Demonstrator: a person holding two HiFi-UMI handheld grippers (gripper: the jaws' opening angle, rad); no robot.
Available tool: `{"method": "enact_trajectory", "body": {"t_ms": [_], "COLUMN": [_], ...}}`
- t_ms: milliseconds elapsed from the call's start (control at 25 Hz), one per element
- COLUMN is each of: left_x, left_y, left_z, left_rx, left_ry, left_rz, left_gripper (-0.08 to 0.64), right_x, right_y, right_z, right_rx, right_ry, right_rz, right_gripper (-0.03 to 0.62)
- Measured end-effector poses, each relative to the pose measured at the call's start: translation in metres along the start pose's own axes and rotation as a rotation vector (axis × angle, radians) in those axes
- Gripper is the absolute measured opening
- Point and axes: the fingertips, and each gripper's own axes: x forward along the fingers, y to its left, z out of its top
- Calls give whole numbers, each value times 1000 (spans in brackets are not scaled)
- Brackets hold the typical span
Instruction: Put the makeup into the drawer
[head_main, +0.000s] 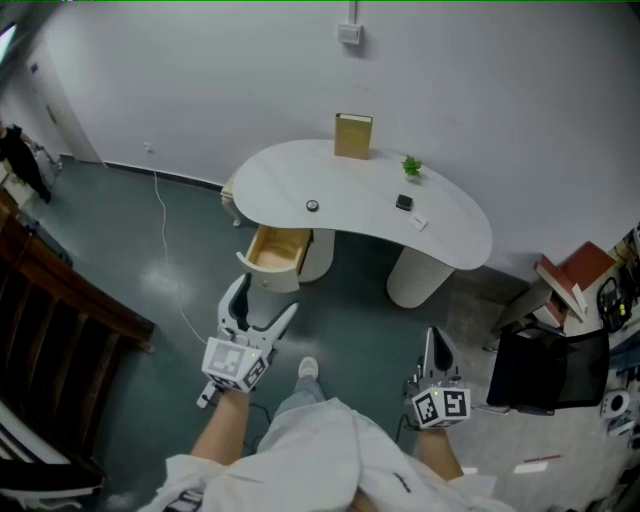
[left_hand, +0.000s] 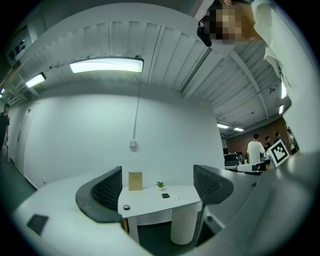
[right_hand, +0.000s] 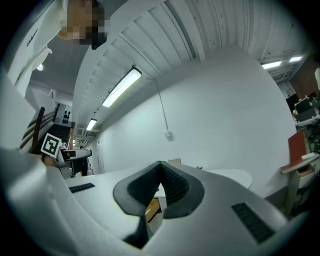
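Closest in are the two grippers, held low in front of the person's white top (head_main: 320, 450). The left gripper (head_main: 263, 306) has its claw spread wide with nothing in it; through the gap, the left gripper view just shows the desk across the room. The right gripper (head_main: 437, 350) has its claw pinched fully together, nothing between the pads. Both are well apart from the curvy white desk (head_main: 290, 172) against the wall.

The makeup bits sit on the desktop: a small round pot (head_main: 312, 206) near the front edge, a black case (head_main: 404, 202) further right, and a little white stick (head_main: 419, 222) just beside that. Behind them stand a tan box (head_main: 353, 136) and a tiny plant (head_main: 411, 167). The drawer (head_main: 275, 250) under the desk's left end is pulled open, wood-coloured inside. One shoe (head_main: 308, 368) pokes out over the dark green floor (head_main: 150, 270).
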Motion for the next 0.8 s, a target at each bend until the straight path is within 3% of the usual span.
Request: {"method": "enact_trajectory", "body": {"t_ms": [480,800], "left_x": [127,171], "left_y": [106,165], "left_z": [-12,-30], "left_rx": [-25,-35], "left_ry": [6,42], "left_rz": [-58,-97], "left_gripper": [423,423], "right_x": [155,229], "right_y": [-4,12], "right_z": [2,-15], "right_rx": [-31,-30], "right_ry": [-6,22], "right_rz": [-29,-35], "right_gripper": [17,17]}}
